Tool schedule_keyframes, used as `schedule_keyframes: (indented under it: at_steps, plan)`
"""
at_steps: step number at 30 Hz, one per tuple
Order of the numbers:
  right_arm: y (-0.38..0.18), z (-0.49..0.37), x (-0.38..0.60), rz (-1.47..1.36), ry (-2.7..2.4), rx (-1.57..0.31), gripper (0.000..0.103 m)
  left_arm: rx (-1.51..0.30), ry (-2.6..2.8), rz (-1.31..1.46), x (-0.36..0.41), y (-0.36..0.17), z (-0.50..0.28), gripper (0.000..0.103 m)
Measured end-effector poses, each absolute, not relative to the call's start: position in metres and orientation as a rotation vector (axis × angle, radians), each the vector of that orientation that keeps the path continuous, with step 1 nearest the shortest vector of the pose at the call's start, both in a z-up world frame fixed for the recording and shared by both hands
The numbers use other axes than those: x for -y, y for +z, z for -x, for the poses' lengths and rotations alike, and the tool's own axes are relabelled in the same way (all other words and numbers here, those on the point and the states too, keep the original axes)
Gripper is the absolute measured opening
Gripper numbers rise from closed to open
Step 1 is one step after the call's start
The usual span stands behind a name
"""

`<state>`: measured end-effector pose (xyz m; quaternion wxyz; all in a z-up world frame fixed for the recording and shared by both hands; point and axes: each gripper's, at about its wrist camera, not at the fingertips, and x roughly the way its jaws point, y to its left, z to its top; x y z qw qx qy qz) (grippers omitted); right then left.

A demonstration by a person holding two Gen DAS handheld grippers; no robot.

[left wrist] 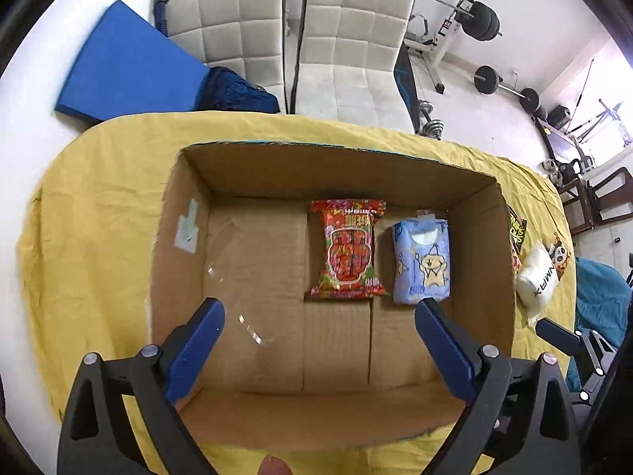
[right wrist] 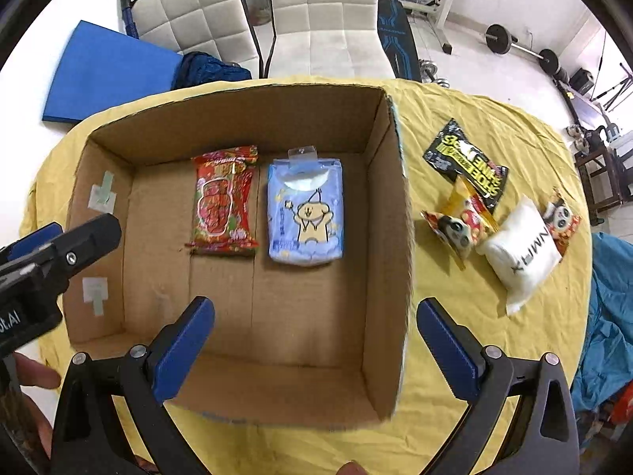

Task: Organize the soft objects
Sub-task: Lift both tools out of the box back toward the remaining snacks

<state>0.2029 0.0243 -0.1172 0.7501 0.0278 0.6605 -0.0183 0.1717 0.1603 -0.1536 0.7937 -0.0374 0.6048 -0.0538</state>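
An open cardboard box (left wrist: 190, 237) (right wrist: 395, 213) stands on a yellow cloth. Inside lie a red snack pack (left wrist: 348, 249) (right wrist: 223, 206) and, to its right, a light blue tissue pack (left wrist: 423, 261) (right wrist: 304, 213). My left gripper (left wrist: 320, 316) is open and empty above the box's near half. My right gripper (right wrist: 314, 316) is open and empty over the box's right wall. Right of the box lie a white pouch (right wrist: 522, 249) (left wrist: 536, 277), a black-and-yellow bag (right wrist: 467, 162), and two panda snack packs (right wrist: 459, 225) (right wrist: 561, 221).
The yellow cloth (right wrist: 455, 340) covers a round table. Two white chairs (left wrist: 356, 51) stand behind it, with a blue mat (left wrist: 126, 63) at the left and gym weights (left wrist: 486, 19) at the back right. A teal fabric (right wrist: 609, 316) lies at the right edge.
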Motion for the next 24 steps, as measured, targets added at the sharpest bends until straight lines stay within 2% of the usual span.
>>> schedule_keyframes:
  at_steps: [12, 24]
  plan:
    - [-0.039, -0.134, -0.029, -0.084, -0.011, -1.333, 0.103, -1.211, -0.139, 0.01, -0.164, -0.08, -0.1, 0.099]
    - [0.019, -0.095, -0.024, -0.128, 0.031, -1.268, 0.103, -1.172, -0.153, 0.048, -0.16, -0.041, -0.072, 0.099]
